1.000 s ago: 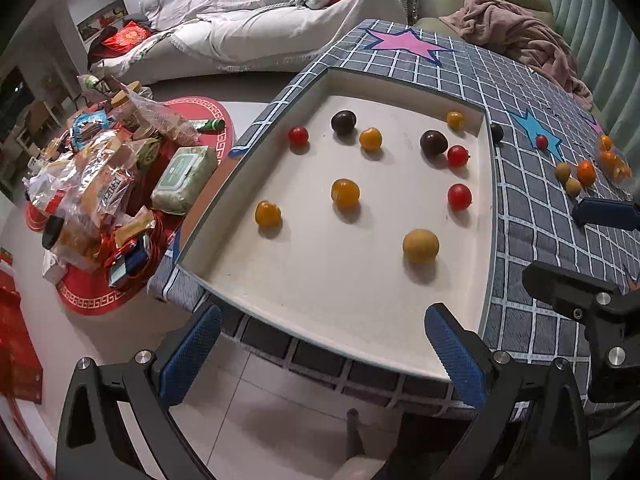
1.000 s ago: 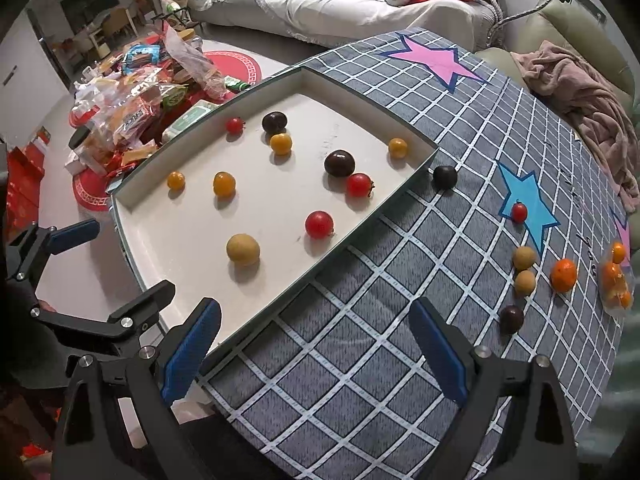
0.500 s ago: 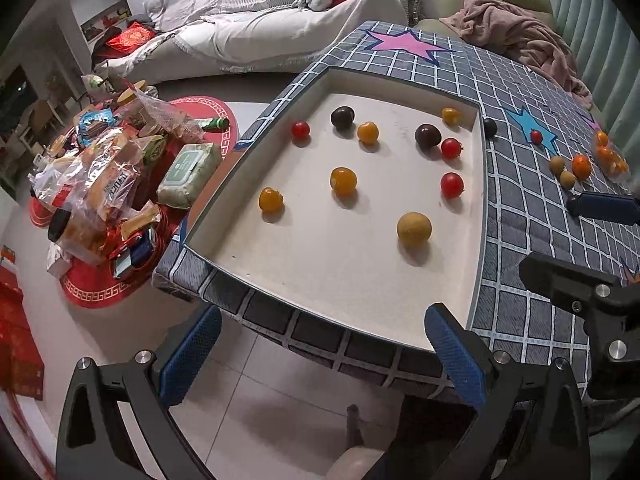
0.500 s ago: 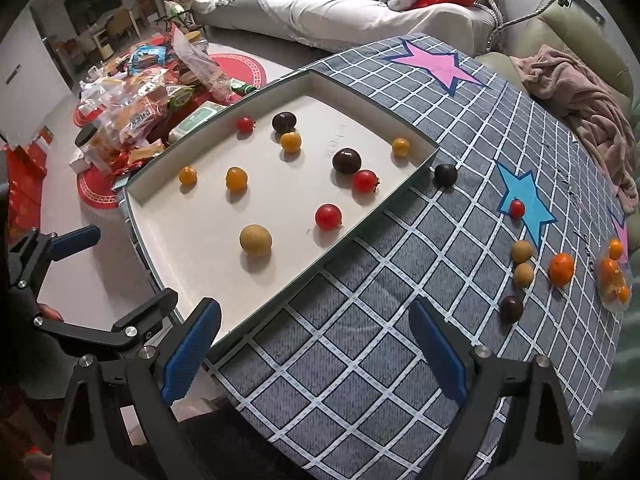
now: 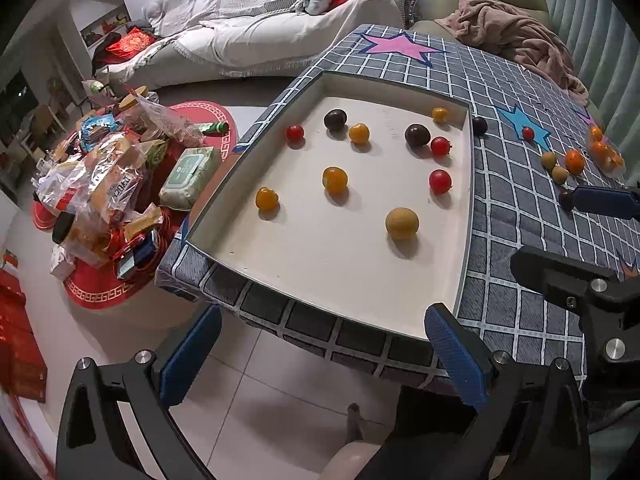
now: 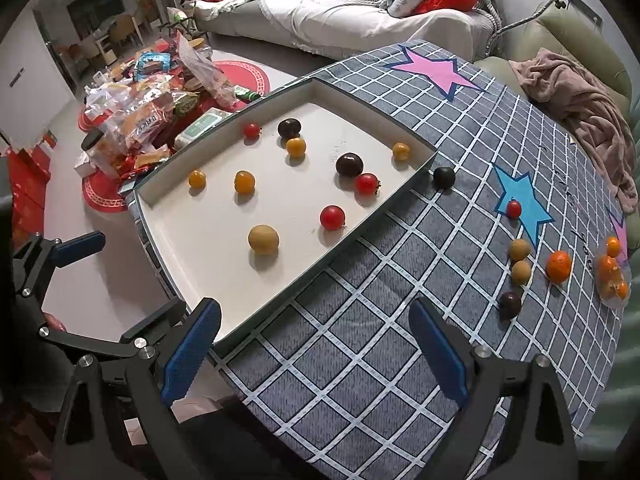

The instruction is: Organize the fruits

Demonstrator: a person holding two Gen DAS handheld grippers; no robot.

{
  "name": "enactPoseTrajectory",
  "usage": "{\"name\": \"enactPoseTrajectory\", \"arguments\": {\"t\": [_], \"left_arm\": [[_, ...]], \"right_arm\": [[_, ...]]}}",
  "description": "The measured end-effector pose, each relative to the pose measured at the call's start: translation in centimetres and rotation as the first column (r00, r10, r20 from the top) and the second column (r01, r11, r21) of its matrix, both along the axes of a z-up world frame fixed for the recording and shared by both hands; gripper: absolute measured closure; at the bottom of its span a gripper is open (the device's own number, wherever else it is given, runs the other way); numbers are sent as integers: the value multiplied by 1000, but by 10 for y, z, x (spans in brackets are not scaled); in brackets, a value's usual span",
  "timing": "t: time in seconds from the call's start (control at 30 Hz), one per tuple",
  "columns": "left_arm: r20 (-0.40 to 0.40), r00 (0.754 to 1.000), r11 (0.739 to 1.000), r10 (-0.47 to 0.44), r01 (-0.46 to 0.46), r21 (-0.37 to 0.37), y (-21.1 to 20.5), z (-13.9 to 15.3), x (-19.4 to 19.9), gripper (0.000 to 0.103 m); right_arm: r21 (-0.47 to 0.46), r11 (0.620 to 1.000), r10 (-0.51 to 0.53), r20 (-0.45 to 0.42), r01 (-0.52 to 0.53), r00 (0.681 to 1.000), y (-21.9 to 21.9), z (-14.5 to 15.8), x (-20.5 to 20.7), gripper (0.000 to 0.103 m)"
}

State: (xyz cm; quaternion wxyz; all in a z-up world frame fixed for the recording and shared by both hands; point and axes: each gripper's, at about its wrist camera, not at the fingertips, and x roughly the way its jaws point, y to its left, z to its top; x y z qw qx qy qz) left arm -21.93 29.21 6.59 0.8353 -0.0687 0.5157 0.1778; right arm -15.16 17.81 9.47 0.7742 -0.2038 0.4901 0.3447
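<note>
a: where do the fruits sit relative to the shallow white rectangular tray (image 6: 400,196) with the dark rim?
b: ten lie inside it, spread apart: red cherry tomatoes (image 6: 332,217), yellow-orange ones (image 6: 244,181), two dark plums (image 6: 349,164) and a tan round fruit (image 6: 263,239) nearest the grippers; the rest are outside, on the grey checked cloth with stars (image 6: 360,340)

a: which ones outside?
b: a black round fruit (image 6: 444,177) touching the tray's far corner; well beyond it a small red one (image 6: 513,208), two tan ones (image 6: 519,249), an orange mandarin (image 6: 559,266), a dark one (image 6: 509,303) and a clear bag of small oranges (image 6: 612,276)

a: and the grippers?
b: the left gripper (image 5: 320,356) hangs released, blue pads wide, off the tray's near edge over the floor; the right gripper (image 6: 316,350) is spread too, empty, above the cloth beside the tray; i'd judge both are held back to pick a target, likely a loose fruit on the right gripper's side
</note>
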Motion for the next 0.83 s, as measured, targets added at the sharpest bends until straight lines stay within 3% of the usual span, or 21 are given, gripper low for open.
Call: {"name": "enactPoseTrajectory", "arguments": {"t": [0.83], "left_arm": [[6,1000,1000,-19,19,10,-12,2,-6,1]], "right_arm": [[26,1000,3,-3,-3,1000,-3,3,-11,7]]}}
